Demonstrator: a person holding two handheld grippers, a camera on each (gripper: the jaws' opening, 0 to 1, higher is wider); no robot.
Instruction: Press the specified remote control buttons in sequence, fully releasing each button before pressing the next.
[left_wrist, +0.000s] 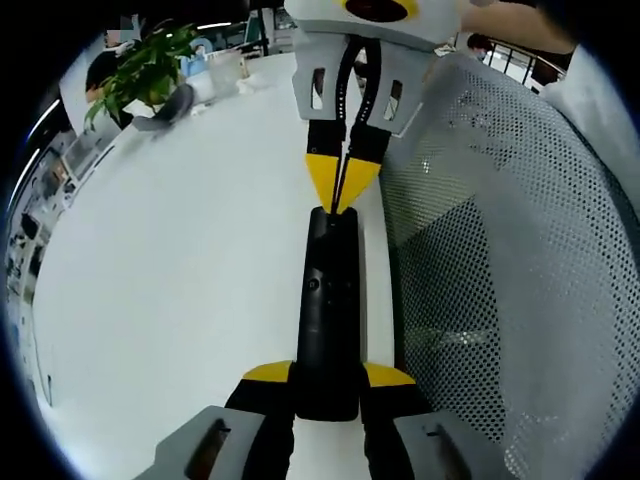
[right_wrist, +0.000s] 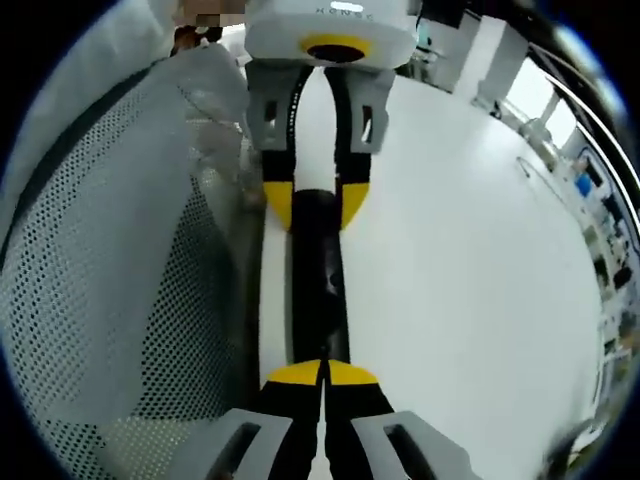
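White table, office behind; left gripper clamps the black remote, right gripper pinched closed on its far end

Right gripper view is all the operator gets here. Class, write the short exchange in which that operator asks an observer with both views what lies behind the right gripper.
Operator: What stands on the table behind my gripper?
Observer: In the left gripper view, a leafy green plant stands at the far part of the white table, beyond the right gripper.
Operator: Is there anything beside it?
Observer: A pale container, too small to identify, stands near the plant, well apart from the remote.
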